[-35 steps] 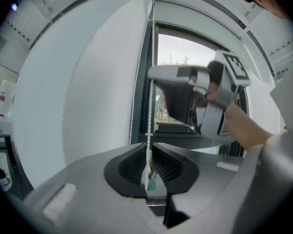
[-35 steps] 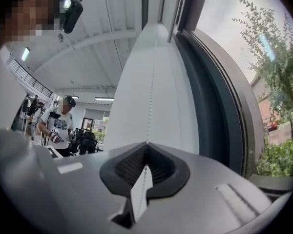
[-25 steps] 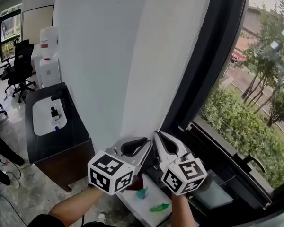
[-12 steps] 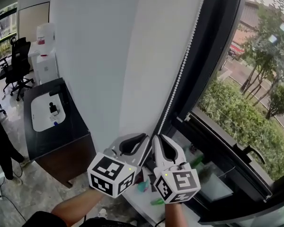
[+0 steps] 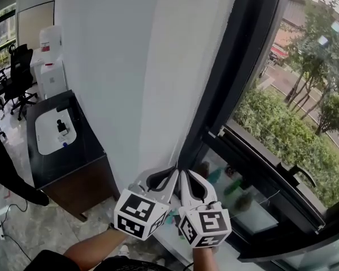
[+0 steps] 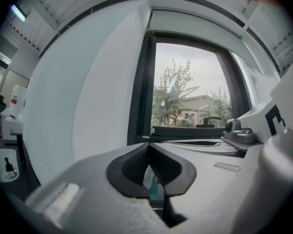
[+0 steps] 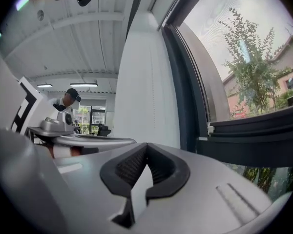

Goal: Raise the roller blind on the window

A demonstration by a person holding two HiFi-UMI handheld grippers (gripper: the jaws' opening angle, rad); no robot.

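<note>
Your left gripper (image 6: 147,145) and right gripper (image 7: 146,145) have just closed, tips meeting, with nothing plainly pinched between. Verify the bead chain (image 6: 126,133) is caught before pulling the blind (image 6: 195,26) up.

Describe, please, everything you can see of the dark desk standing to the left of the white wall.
The desk has a glossy black top and a reddish-brown, wood-look side. It stands level on the pale stone-look floor, and its far edge appears to meet the white wall. A rounded white board lies flat on the top, with a small dark object on it that is too small to identify.
</note>
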